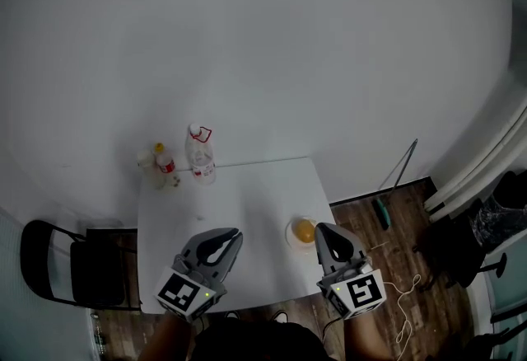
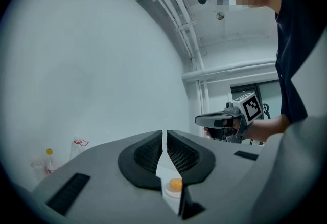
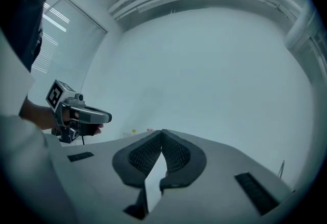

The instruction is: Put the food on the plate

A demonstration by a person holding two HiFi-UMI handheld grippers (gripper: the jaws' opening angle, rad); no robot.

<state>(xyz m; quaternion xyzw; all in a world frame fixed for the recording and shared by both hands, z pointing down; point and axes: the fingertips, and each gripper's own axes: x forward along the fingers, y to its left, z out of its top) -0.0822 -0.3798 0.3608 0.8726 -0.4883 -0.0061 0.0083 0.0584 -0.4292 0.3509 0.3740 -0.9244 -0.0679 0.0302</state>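
The round orange food lay on the small white plate, near the right edge of the white table. The left gripper and right gripper hovered nearby, jaws pressed together on nothing. Placement looked finished, so the next move probably called only for lifting both grippers clear.

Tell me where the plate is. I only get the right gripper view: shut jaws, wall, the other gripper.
Observer: In the head view the plate sits near the right edge of the table, close beside the tip of the right gripper.
Operator: Anything on it?
Observer: One round piece of orange food lies on it.
Operator: How do the left gripper's jaws stand?
Observer: In its own view the left gripper has its jaws together with nothing between them; the plate shows beyond them.
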